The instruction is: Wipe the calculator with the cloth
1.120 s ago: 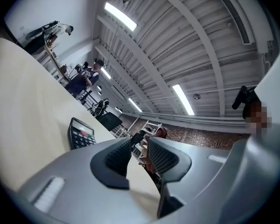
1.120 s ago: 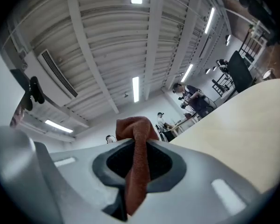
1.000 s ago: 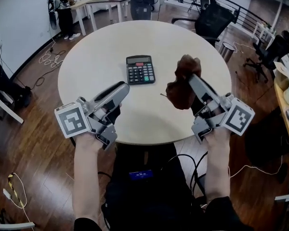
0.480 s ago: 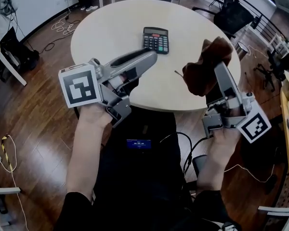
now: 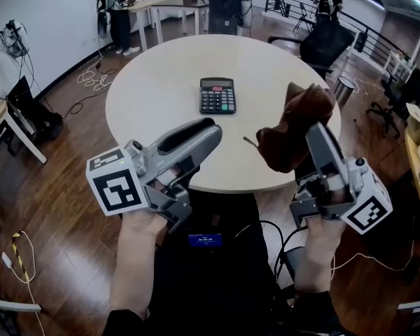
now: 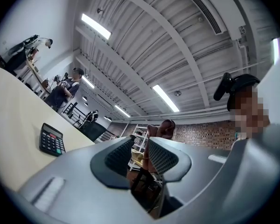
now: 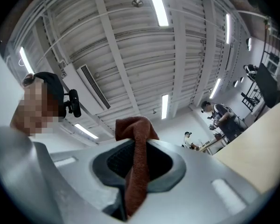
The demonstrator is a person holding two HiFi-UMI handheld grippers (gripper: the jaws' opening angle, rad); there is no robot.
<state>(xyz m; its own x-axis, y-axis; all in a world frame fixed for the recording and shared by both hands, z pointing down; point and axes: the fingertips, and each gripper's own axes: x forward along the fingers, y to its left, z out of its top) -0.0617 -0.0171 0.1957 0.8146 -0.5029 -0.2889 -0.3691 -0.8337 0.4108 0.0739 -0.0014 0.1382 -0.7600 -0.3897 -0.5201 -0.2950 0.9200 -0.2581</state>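
Nearest: left tongs [image 5: 211, 131], slightly apart, nothing between, tips over near worktop [image 5: 161, 96] edge. Right tongs [image 5: 312, 129] beside them, clamped on brown cloth [image 5: 288, 137], bunched up past tips. Further out: calculator [image 5: 218, 94] flat on worktop, ahead of left tongs, untouched.

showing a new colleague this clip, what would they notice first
The bunched brown cloth clamped in the right gripper, held up at the table's near right edge. Next comes the black calculator lying on the round pale table, and the empty left gripper at lower left.
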